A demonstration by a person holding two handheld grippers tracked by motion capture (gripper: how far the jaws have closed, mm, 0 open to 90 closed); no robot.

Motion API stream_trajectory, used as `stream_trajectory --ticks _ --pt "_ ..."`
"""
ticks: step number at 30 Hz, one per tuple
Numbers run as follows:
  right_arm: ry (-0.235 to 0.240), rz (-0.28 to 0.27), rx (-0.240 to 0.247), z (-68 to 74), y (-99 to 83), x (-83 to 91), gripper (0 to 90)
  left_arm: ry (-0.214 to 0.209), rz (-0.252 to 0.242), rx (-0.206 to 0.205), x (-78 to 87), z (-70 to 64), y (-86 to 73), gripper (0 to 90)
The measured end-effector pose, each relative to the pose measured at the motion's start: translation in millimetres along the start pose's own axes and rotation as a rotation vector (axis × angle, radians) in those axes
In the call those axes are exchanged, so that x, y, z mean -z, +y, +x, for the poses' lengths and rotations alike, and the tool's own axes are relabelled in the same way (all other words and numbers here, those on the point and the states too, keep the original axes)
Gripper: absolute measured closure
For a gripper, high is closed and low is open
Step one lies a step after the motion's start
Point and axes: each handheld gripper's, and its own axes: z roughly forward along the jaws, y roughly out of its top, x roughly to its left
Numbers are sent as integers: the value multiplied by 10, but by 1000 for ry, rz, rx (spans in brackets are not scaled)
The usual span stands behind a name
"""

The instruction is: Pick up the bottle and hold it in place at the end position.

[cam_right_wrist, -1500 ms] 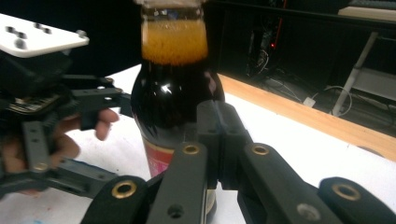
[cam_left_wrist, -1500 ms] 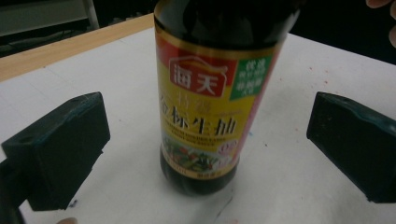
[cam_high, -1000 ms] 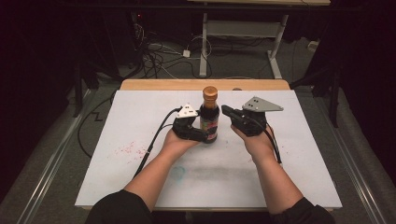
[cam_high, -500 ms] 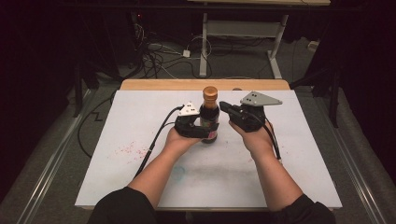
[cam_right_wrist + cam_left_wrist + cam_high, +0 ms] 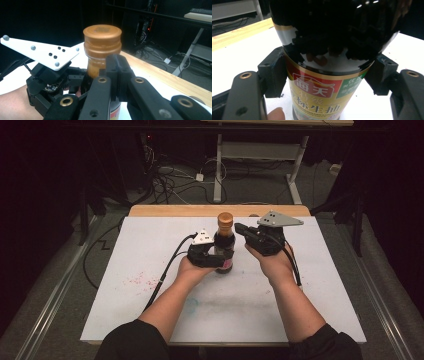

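Bottle (image 5: 224,245): stands upright near the far middle of your tabletop (image 5: 150,305), dark glass, brown cap (image 5: 102,33) on top, a red and gold label around the lower body.
Left tool (image 5: 212,258): you have it clamped on the bottle's lower body; in the left gripper view both pads (image 5: 274,72) press against the glass, one on each side, just above the label.
Right tool (image 5: 241,229): you hold it at the bottle's neck, just under the cap, coming in from your right; in the right gripper view its jaws sit close together in front of the neck, and you cannot tell whether they grip it.
Left hand (image 5: 192,270): wraps its tool from behind, resting low near the tabletop.
Right hand (image 5: 272,262): raised higher, level with the bottle's shoulder.
Tabletop: white, with faint red specks at your left.
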Motion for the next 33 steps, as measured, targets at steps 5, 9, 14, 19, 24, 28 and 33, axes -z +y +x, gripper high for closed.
stream_trajectory --ticks 5,9,14,19,24,28,33 --pt "7 10 4 8 61 -1 900 4 -2 -8 0 -10 -8 275" --pt "7 32 6 45 119 2 900 8 -5 -16 -1 -18 -16 279" --pt "3 61 14 58 163 2 900 13 -6 -24 0 -21 -19 282" --pt "0 84 27 64 208 0 900 14 -11 -31 2 -24 -30 284" --pt "4 116 26 60 261 -6 900 15 -10 -38 5 -22 -32 289" --pt "1 129 27 54 281 -3 900 18 -10 -52 6 -30 -41 292" --pt "-3 149 36 62 314 -10 900 21 -11 -54 3 -31 -42 298"
